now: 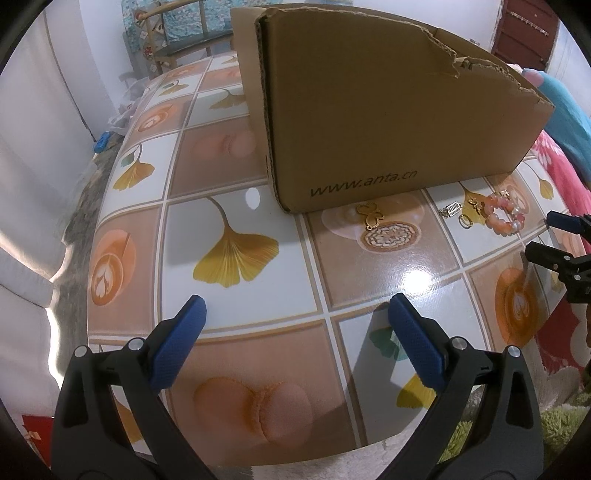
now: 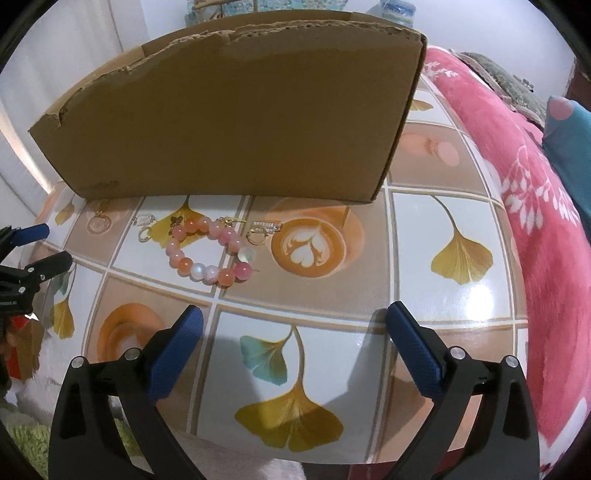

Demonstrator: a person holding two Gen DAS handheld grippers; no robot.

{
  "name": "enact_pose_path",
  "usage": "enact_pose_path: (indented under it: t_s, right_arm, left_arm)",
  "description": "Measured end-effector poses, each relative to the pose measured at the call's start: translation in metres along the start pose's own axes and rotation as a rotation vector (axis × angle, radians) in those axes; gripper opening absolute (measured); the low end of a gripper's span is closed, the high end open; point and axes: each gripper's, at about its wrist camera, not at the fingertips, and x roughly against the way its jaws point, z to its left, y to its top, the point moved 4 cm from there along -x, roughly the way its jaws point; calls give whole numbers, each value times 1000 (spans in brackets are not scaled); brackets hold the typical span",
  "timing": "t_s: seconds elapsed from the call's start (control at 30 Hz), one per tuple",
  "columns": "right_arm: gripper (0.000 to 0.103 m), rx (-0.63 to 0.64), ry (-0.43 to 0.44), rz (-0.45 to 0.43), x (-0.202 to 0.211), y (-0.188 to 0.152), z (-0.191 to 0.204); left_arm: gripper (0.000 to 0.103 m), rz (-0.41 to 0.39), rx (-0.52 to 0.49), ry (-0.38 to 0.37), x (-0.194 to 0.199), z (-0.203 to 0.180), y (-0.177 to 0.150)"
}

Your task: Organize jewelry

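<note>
Big cardboard box (image 1: 388, 110) sits toward the back of the surface (image 1: 258, 302), torn along its top edge, with "www.anta.cn" printed low on the side. It pretty much walls off everything behind it, and all the jewelry is lined up just in front of its base.

From the right wrist view: a pink and orange bead bracelet (image 2: 208, 254) lies flat and out in the open, with a gold ring (image 2: 255, 236) and a small silver clasp (image 2: 266, 225) just beside it on its right. Another little silver clasp (image 2: 143, 220) and ring (image 2: 144, 235) sit on its left. In the left wrist view a gold butterfly pendant (image 1: 371, 216) lies further along, close to the box.

The surface is covered in a glossy cloth printed with ginkgo leaves, latte cups and macarons. A pink floral blanket (image 2: 517, 206) runs along one side, and there's a wooden chair (image 1: 173, 33) behind the box.

Left tongs (image 1: 295, 325) are spread wide, holding nothing, hovering over bare cloth. Right tongs (image 2: 293, 328) are also wide apart and empty, with the bracelet ahead of the tips, not touching.
</note>
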Motion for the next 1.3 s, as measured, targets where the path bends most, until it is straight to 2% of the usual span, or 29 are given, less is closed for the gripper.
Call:
enact_pose_path:
  t_s: [0.1, 0.23, 0.43, 0.6, 0.67, 0.7, 0.77, 0.9, 1.0, 1.03, 1.13, 1.23, 1.3]
  right_arm:
    - [96, -26, 12, -24, 5, 5, -6]
    - [96, -2, 21, -112, 22, 15, -4]
    - [94, 6, 134, -167, 34, 24, 3]
    - [85, 58, 131, -174, 32, 27, 11]
    - [82, 50, 142, -169, 31, 27, 11]
    - [80, 41, 149, -164, 30, 28, 9]
    - [75, 20, 153, -160, 29, 28, 8]
    - [64, -18, 143, -153, 25, 33, 0]
    - [52, -55, 138, -140, 19, 37, -9]
    - [45, -65, 134, -133, 16, 39, -11]
    - [36, -82, 131, -109, 6, 43, -17]
    - [32, -82, 131, -95, 0, 46, -15]
    - [31, -80, 134, -92, -2, 48, -15]
  left_arm:
    - [96, -2, -7, -3, 0, 0, 0]
    - [96, -26, -52, 14, 7, -7, 1]
    - [95, -150, -118, -85, 32, -34, 9]
    - [94, -187, -194, -156, 38, -63, 13]
    - [78, -191, -225, -164, 36, -73, 15]
    - [76, -191, -229, -163, 34, -75, 17]
    - [64, -190, -242, -178, 31, -79, 20]
    - [54, -216, -280, -173, 33, -85, 28]
    - [45, -211, -287, -175, 28, -86, 33]
    - [40, -203, -284, -170, 24, -86, 34]
    - [27, -181, -272, -169, 17, -83, 38]
    - [17, -167, -274, -168, 12, -83, 40]
    - [15, -164, -293, -161, 10, -85, 41]
